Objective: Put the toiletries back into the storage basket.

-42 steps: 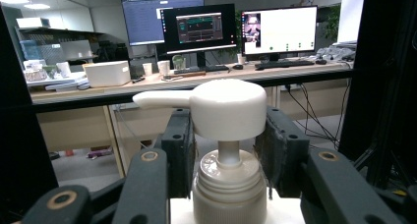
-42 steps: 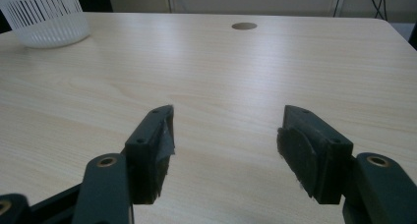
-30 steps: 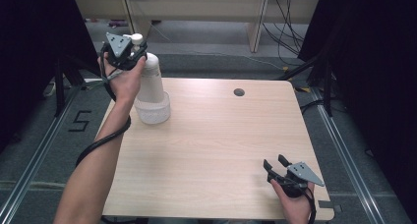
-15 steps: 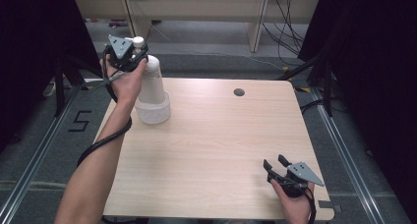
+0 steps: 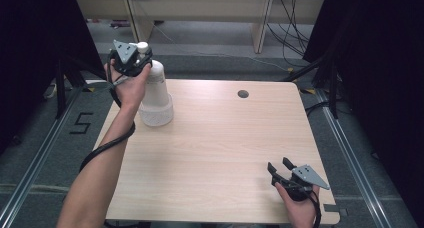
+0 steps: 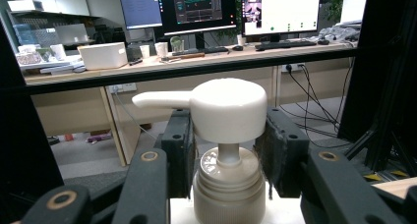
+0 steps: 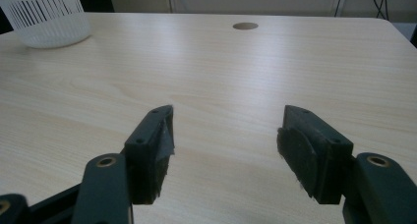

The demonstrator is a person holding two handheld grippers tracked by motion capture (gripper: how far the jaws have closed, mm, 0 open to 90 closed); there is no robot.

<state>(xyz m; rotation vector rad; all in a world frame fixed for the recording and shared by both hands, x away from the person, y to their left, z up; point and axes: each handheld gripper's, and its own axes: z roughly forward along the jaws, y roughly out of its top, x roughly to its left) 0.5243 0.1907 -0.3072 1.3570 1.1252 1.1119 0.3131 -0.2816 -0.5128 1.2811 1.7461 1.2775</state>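
A white pump bottle stands upright near the back left of the wooden table. My left gripper is at its top, held level, with the jaws on either side of the white pump head. In the left gripper view both pads press the sides of that head, and its spout points left. My right gripper rests low at the table's front right corner, open, with nothing between its fingers. The bottle's ribbed base appears far off in the right gripper view.
A round cable hole sits near the table's back edge. Black frame posts and dark curtains flank the table on both sides. Desks with monitors stand beyond the far edge.
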